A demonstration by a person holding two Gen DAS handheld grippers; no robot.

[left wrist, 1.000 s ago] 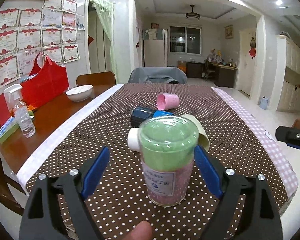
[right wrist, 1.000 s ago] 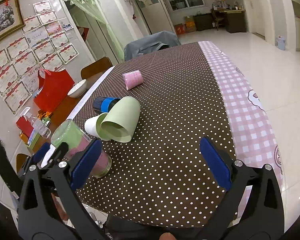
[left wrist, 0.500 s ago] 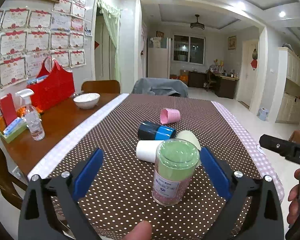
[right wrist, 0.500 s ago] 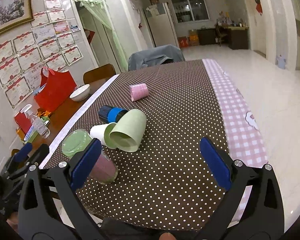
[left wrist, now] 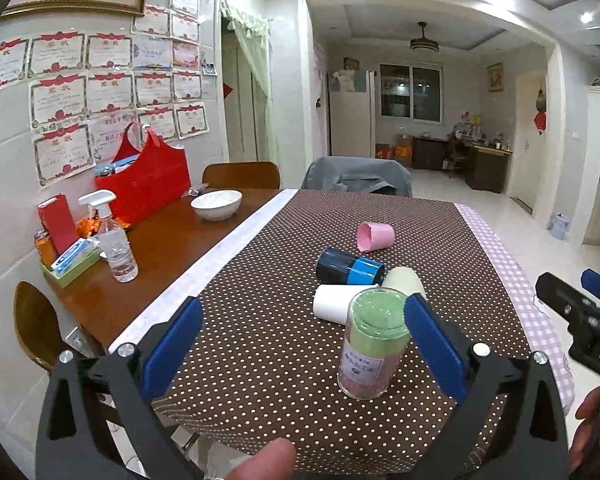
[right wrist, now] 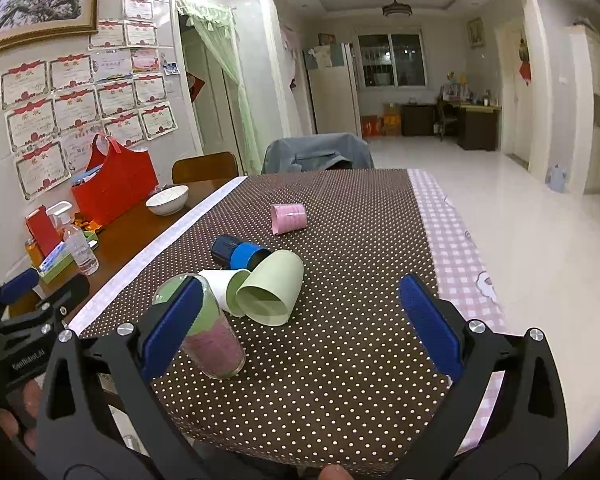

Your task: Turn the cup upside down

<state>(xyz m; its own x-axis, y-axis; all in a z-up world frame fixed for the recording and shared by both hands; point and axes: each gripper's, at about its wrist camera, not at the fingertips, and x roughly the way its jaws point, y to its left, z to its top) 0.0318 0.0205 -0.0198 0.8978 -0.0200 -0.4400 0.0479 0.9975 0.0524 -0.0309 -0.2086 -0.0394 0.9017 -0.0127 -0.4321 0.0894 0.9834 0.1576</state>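
Note:
A clear cup [left wrist: 370, 344] with a green upper part, pink lower part and a white label stands upside down near the front edge of the dotted tablecloth; it also shows in the right wrist view [right wrist: 204, 328]. My left gripper [left wrist: 300, 344] is open and empty, pulled back from the cup, which stands just ahead of its right finger. My right gripper [right wrist: 300, 324] is open and empty above the table's front edge, the cup partly hidden behind its left finger. Behind lie a white cup [left wrist: 336, 306], a pale green cup [right wrist: 272, 294], a dark blue cup [left wrist: 350, 268] and a pink cup [left wrist: 376, 236], all on their sides.
The brown dotted tablecloth [left wrist: 300, 240] has a pink checked strip [right wrist: 452, 240] at the right. On the bare wood at the left stand a white bowl [left wrist: 216, 204], a spray bottle [left wrist: 114, 240] and a red bag [left wrist: 148, 180]. Chairs stand at the far end.
My left gripper opened wider and drew back from the upside-down cup, which stays standing. My right gripper rose and levelled out.

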